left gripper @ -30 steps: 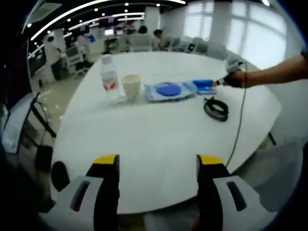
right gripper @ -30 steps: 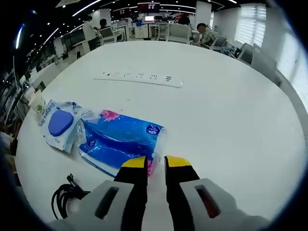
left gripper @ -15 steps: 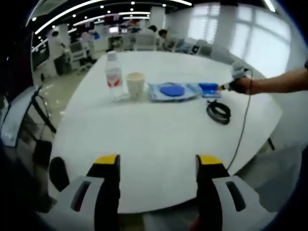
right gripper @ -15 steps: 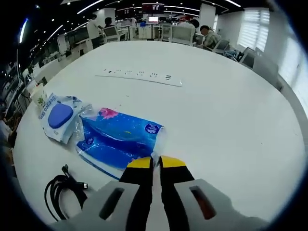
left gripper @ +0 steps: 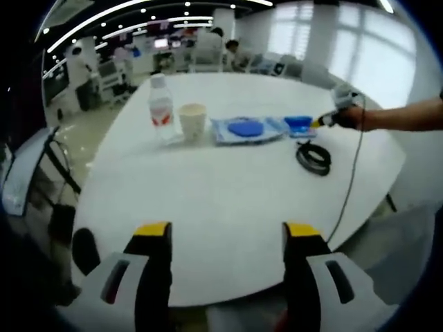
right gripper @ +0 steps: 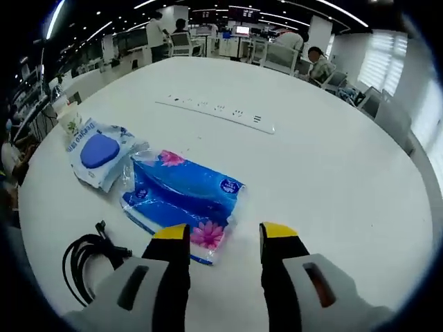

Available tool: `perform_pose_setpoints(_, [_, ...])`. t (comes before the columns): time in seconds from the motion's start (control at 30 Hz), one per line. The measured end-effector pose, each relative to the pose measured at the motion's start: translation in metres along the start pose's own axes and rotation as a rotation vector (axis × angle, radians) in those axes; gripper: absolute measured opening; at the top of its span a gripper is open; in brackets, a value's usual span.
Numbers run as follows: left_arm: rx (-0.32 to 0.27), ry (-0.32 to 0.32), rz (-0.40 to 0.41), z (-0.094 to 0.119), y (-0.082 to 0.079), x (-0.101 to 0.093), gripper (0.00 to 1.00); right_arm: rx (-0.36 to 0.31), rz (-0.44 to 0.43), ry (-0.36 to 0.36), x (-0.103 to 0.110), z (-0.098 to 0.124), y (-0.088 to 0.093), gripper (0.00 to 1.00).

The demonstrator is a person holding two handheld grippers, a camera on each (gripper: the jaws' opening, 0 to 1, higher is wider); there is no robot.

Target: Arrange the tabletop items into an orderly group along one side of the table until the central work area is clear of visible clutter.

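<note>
On the round white table [left gripper: 208,200] stand a water bottle [left gripper: 160,107] and a paper cup [left gripper: 193,122]. Right of them lie a pale blue pouch [left gripper: 243,129], a blue tissue pack [left gripper: 297,124] and a coiled black cable [left gripper: 313,157]. My left gripper [left gripper: 227,232] hangs open over the near table edge, far from all of them. My right gripper [right gripper: 226,235] is open, its jaws just short of the tissue pack [right gripper: 181,200], holding nothing. The pouch [right gripper: 99,151] lies left of that pack and the cable [right gripper: 86,259] at lower left.
A white power strip [right gripper: 221,113] lies across the table beyond the tissue pack. A person's arm [left gripper: 405,116] holds the right gripper [left gripper: 318,122] at the table's right side. Office desks, chairs and people fill the background. An empty chair [left gripper: 21,173] stands at the left.
My right gripper was shut at the tissue pack's near edge half a second ago; it has now opened and drawn slightly back. The left gripper has hardly moved.
</note>
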State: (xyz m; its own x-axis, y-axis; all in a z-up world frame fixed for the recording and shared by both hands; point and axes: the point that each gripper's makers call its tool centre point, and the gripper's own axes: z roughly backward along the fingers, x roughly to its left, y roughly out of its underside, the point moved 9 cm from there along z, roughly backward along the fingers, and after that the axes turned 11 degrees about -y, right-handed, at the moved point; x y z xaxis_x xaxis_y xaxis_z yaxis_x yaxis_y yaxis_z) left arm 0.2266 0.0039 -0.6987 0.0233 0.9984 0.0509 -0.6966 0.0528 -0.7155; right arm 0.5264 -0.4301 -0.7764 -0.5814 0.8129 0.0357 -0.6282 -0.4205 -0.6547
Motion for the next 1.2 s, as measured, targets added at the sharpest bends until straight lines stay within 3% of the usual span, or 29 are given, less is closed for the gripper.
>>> perform_pose_setpoints(0.1, [-0.002, 0.004, 0.002, 0.000, 0.000, 0.000, 0.61, 0.001, -0.006, -0.002, 0.008, 0.009, 0.002, 0.46])
perform_pose_setpoints(0.7, [-0.015, 0.023, 0.015, 0.001, 0.000, 0.000, 0.60, -0.018, -0.017, -0.046, 0.032, 0.037, 0.003, 0.45])
perform_pose_setpoints(1.2, [-0.030, 0.037, 0.017, 0.004, -0.002, -0.001, 0.60, -0.018, 0.014, -0.130, 0.063, 0.037, 0.015, 0.43])
